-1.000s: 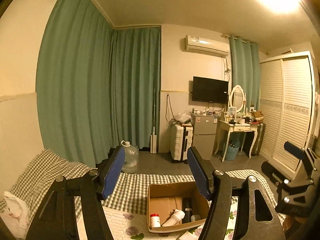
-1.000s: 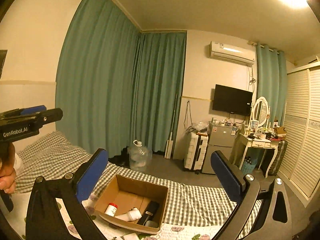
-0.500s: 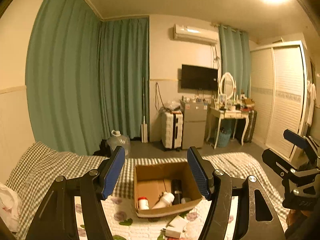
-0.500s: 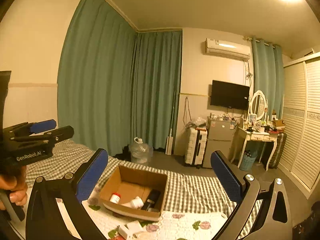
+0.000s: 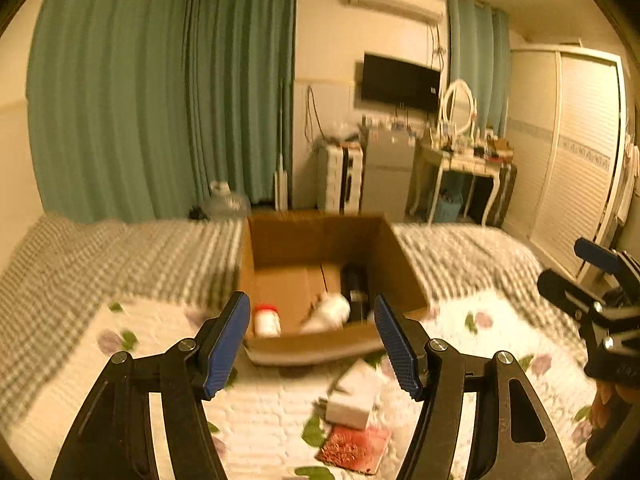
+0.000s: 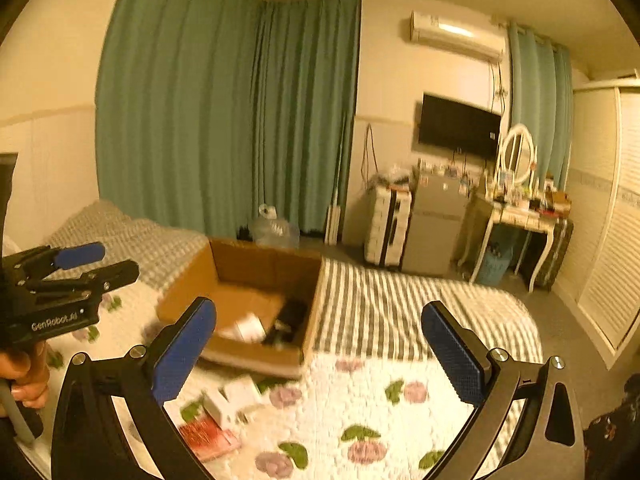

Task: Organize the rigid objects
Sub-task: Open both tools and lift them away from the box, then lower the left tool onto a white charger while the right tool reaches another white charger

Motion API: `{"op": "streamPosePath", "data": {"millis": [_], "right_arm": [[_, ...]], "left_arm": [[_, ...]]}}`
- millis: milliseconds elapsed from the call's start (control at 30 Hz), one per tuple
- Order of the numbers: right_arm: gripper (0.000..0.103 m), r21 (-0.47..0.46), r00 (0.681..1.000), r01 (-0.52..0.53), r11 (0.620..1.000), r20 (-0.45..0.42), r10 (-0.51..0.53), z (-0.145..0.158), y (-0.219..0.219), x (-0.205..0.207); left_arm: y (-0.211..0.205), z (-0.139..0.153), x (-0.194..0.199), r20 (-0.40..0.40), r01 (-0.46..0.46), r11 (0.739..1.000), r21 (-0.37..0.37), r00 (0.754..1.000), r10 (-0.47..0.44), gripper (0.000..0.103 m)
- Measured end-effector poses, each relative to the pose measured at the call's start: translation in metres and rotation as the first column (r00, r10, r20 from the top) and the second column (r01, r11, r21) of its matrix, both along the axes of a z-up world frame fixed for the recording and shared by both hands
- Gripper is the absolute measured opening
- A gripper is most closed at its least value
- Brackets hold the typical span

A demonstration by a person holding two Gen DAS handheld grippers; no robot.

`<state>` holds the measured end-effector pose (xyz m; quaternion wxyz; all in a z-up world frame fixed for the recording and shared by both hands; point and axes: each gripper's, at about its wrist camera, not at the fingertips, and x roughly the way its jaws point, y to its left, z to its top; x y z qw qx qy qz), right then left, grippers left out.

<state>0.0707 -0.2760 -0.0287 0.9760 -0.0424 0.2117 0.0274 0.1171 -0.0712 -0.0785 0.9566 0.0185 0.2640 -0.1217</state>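
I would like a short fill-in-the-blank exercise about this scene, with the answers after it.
1. The cardboard box stands on the ____.
2. The white bottle in the box has a ____ cap.
3. The flat red item lies ____ the box.
4. The left gripper holds ____.

Answers: bed; red; outside; nothing

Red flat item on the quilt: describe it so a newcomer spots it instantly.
Start at the open cardboard box on the bed. Just in front of it lie small white boxes on the floral quilt. The red packet lies nearest the camera, flat and the only red thing outside the box.
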Motion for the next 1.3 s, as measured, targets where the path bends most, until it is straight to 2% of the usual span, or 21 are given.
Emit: {"op": "streamPosePath", "data": {"millis": [100,200,400,600,667,733,800,933,1133,1300], "right_arm": [[0.103,0.020,0.997,0.007,1.000,-0.071,-0.005,-0.027,-0.010,0.015],[0.103,0.016,0.994,0.019,1.000,-0.112,-0.018,-0.048,-0.014,0.027],[0.103,-0.011,0.978,0.003,1.000,-0.208,-0.005,-0.098,-0.012,0.050],[0.103,0.003,0.960,0.007,1.000,-0.280,-0.006,-0.133,-0.015,0.064],[0.103,0.019,0.955,0.015,1.000,-0.297,-0.009,-0.142,-0.020,0.069],[0.103,0.027,0.950,0.018,0.999,-0.313,-0.008,-0.149,-0.021,0.074],[0.103,0.030,0.945,0.017,0.999,-0.326,-0.006,-0.153,-0.021,0.078],[0.103,0.048,0.934,-0.009,0.999,-0.356,0.025,-0.166,-0.010,0.084],[0.103,0.049,0.921,-0.063,0.997,-0.381,0.077,-0.180,0.018,0.098],[0.103,0.068,0.910,-0.096,0.993,-0.399,0.115,-0.187,0.033,0.113]], "left_arm": [[-0.011,-0.026,0.008,-0.060,0.030,0.999,0.020,0.998,-0.028,0.067],[-0.021,-0.055,0.013,-0.132,0.057,0.998,0.007,0.990,-0.055,0.067],[-0.038,-0.111,0.028,-0.270,0.081,0.997,-0.001,0.960,-0.078,0.067],[-0.053,-0.153,0.043,-0.383,0.111,0.994,0.016,0.919,-0.096,0.067],[-0.056,-0.170,0.053,-0.446,0.089,0.995,0.054,0.893,-0.056,0.068],[-0.052,-0.180,0.061,-0.502,0.082,0.996,0.026,0.863,-0.058,0.068],[-0.041,-0.179,0.060,-0.497,0.049,0.998,-0.035,0.866,-0.060,0.068],[-0.024,-0.176,0.054,-0.474,0.016,0.996,-0.083,0.879,-0.054,0.065],[-0.004,-0.167,0.049,-0.466,0.009,0.996,-0.084,0.883,-0.047,0.064],[0.021,-0.162,0.055,-0.495,-0.024,0.991,-0.131,0.868,-0.045,0.064]]}}
